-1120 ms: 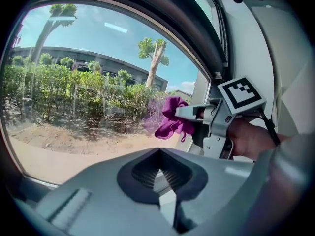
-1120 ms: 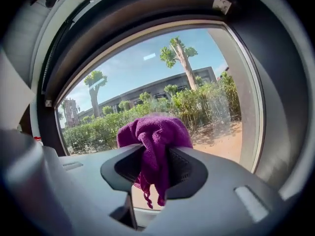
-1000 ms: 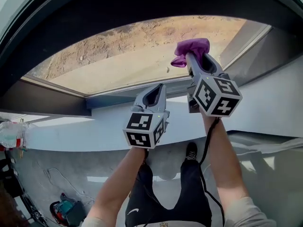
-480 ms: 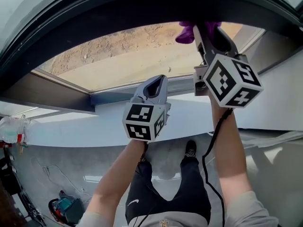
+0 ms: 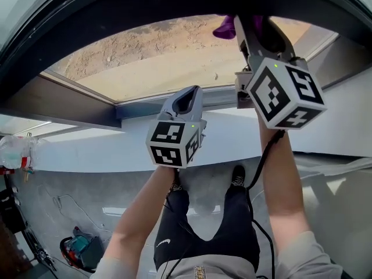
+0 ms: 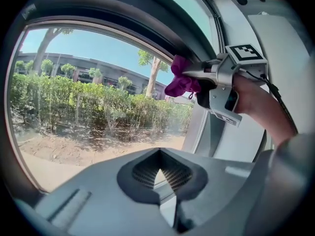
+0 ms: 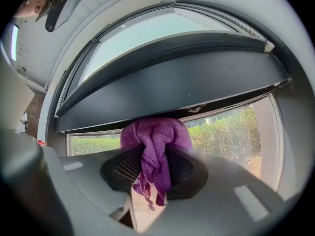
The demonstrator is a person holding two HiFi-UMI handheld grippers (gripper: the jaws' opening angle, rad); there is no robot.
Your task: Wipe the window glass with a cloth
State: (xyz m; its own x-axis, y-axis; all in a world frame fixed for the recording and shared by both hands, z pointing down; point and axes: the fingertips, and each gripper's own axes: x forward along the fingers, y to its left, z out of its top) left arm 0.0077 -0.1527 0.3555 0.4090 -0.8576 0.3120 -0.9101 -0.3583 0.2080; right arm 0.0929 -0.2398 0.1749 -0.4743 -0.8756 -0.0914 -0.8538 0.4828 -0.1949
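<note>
one cloth (image 7: 156, 149) at glass (image 5: 157, 68) top edge

Two grippers — one left gripper (image 5: 196, 90), one right gripper (image 7: 153, 170). One purple cloth (image 7: 155, 136). One pane of window glass (image 5: 157, 63). One dark window frame (image 5: 58, 106). One clear bottle (image 5: 14, 153). One person (image 5: 209, 237).
</note>
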